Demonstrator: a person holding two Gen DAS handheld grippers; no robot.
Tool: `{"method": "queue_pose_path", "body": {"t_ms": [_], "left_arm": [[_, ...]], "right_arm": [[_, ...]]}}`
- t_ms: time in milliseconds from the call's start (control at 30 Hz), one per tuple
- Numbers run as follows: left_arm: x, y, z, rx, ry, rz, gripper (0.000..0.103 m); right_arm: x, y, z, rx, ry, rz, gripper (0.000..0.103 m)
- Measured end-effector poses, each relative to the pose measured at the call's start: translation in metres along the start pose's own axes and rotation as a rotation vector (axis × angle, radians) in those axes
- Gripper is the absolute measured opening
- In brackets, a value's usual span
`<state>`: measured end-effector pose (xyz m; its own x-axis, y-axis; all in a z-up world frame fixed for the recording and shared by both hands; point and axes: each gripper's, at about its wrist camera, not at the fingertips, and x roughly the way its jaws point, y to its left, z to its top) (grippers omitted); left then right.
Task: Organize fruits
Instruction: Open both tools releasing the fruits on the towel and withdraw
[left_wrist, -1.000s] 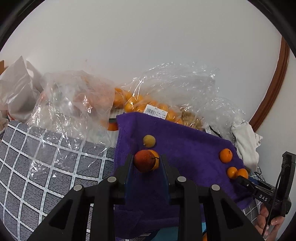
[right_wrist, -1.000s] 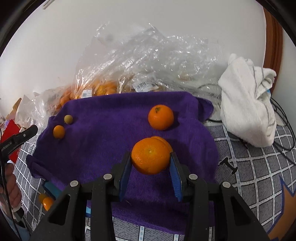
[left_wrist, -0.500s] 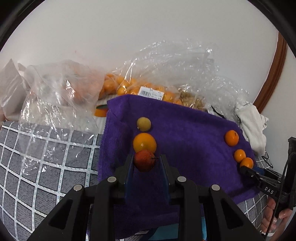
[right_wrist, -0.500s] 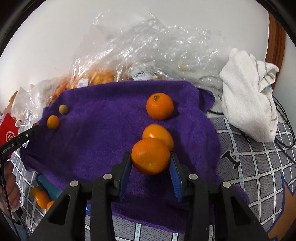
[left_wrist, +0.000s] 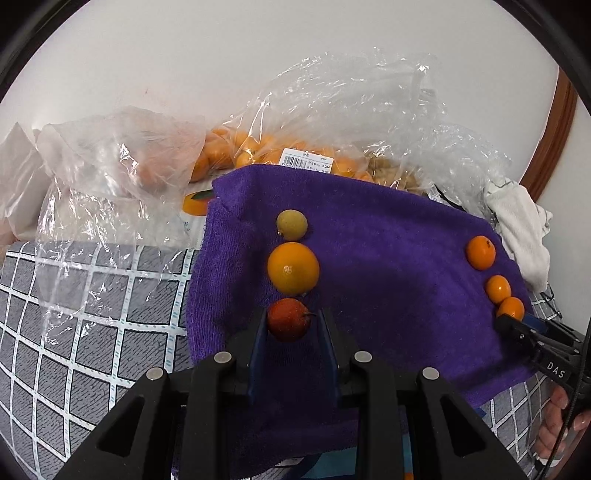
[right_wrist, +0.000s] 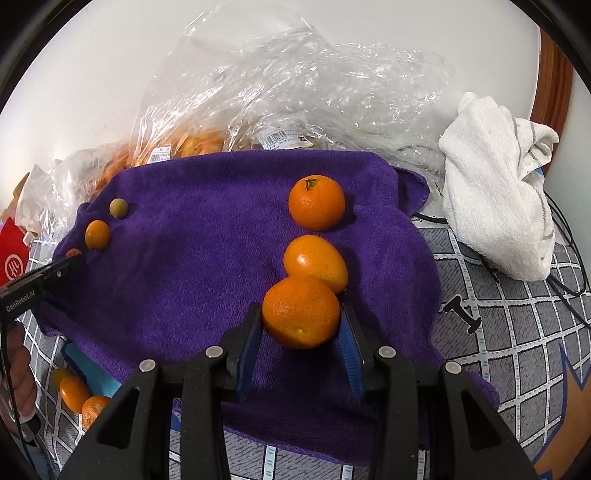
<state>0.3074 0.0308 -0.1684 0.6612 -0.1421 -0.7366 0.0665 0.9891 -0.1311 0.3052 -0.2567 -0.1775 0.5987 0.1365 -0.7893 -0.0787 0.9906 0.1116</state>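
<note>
currently the left gripper (left_wrist: 290, 325) has a small red fruit (left_wrist: 288, 319) between its fingertips; the left blue pad touches the fruit, a thin gap shows at the right pad, so a firm grip cannot be confirmed. fruit sits at the very tips, low over the purple towel (left_wrist: 388, 266), near its left edge. directly ahead of the tips: an orange citrus (left_wrist: 293, 268), just beyond the red fruit, then a small yellow-green fruit (left_wrist: 291, 224) further on. the three form one line running away from the gripper.

right gripper (right_wrist: 301, 317) is clamped on a mandarin (right_wrist: 301, 312), both blue pads pressed to its sides, over the right part of the same towel. the mandarin touches or nearly touches an oval orange fruit (right_wrist: 316, 263) just ahead; a rounder stemmed mandarin (right_wrist: 317, 202) lies beyond that, slightly apart. again a line of three.

behind the towel: clear plastic bags (right_wrist: 295, 92) holding more orange fruit. white cloth (right_wrist: 498, 206) to the right, on a grey grid-pattern table cover (right_wrist: 517, 325). loose small oranges (right_wrist: 79, 397) lie off the towel at lower left in the right wrist view.
</note>
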Motion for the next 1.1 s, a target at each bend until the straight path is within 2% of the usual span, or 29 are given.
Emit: {"method": "queue_pose_path", "body": {"t_ms": [67,133,267,433,600,867,967,1100], "left_arm": [[0.000,-0.002,0.000,0.009,0.000,0.008,0.026],[0.002,-0.003,-0.001,0.014,0.005,0.010,0.026],[0.002,-0.005,-0.001,0.022,0.007,0.017,0.027],[-0.001,-0.003,-0.001,0.022,-0.002,0.013,0.029],[-0.009,0.001,-0.002,-0.004,-0.023,-0.024,0.044],[-0.032,-0.006,0.001,0.018,-0.096,-0.004,0.047],[-0.041,-0.007,0.002,0.017,-0.126,-0.005,0.048],[-0.053,-0.008,0.006,0.011,-0.150,-0.016,0.048]], "right_arm": [[0.000,0.002,0.000,-0.006,0.003,0.003,0.045],[0.000,0.004,0.000,-0.012,0.003,0.011,0.052],[-0.003,0.008,-0.001,-0.031,-0.007,-0.010,0.057],[-0.013,0.007,-0.001,-0.016,-0.033,0.028,0.058],[-0.024,0.003,0.001,0.006,-0.059,0.048,0.060],[-0.037,-0.004,0.004,0.051,-0.093,0.062,0.061],[-0.055,-0.005,0.007,0.079,-0.118,0.038,0.061],[-0.086,0.000,0.002,0.075,-0.169,0.056,0.061]]}}
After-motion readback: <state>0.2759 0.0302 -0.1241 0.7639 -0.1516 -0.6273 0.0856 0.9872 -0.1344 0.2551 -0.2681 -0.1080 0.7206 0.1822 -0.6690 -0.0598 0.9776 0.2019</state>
